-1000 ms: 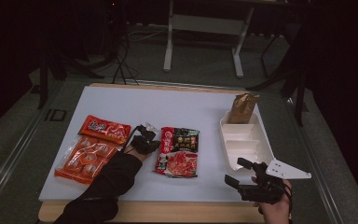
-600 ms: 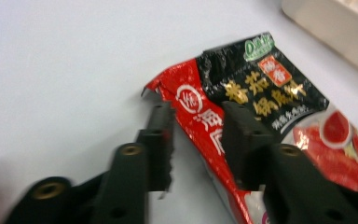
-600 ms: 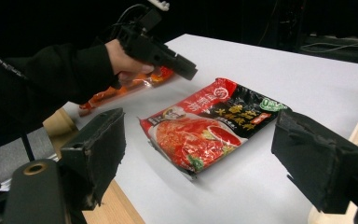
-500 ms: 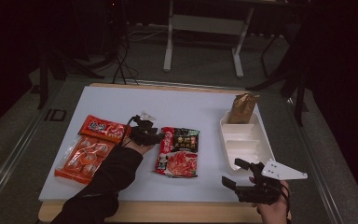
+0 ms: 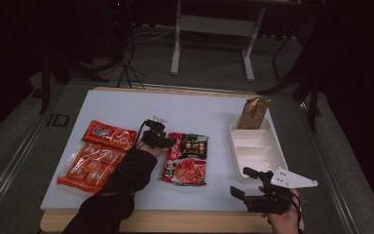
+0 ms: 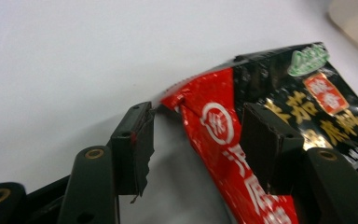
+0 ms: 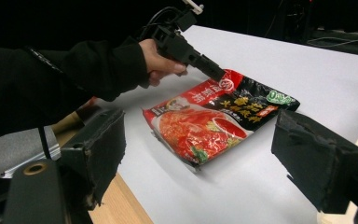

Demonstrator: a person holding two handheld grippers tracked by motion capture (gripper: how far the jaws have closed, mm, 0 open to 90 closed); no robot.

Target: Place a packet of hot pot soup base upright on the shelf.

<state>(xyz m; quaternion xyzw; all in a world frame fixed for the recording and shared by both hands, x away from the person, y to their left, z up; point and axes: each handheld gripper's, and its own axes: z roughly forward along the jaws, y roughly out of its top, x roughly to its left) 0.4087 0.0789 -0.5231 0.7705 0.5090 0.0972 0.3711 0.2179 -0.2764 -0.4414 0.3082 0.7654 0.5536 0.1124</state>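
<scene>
Red-and-black sauce packet (image 5: 187,157) corner lies between the open left gripper (image 6: 193,140); right gripper (image 5: 246,184) gapes empty beside the white tray (image 5: 260,151).

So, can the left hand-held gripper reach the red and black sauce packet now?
Probably yes: the left hand-held gripper is open, with the packet's lifted corner between its jaws, nothing blocking.

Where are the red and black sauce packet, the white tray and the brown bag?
red and black sauce packet (image 5: 187,157), high view, its middle.
white tray (image 5: 274,151), high view, right rim.
brown bag (image 5: 254,113), high view, its front.
</scene>
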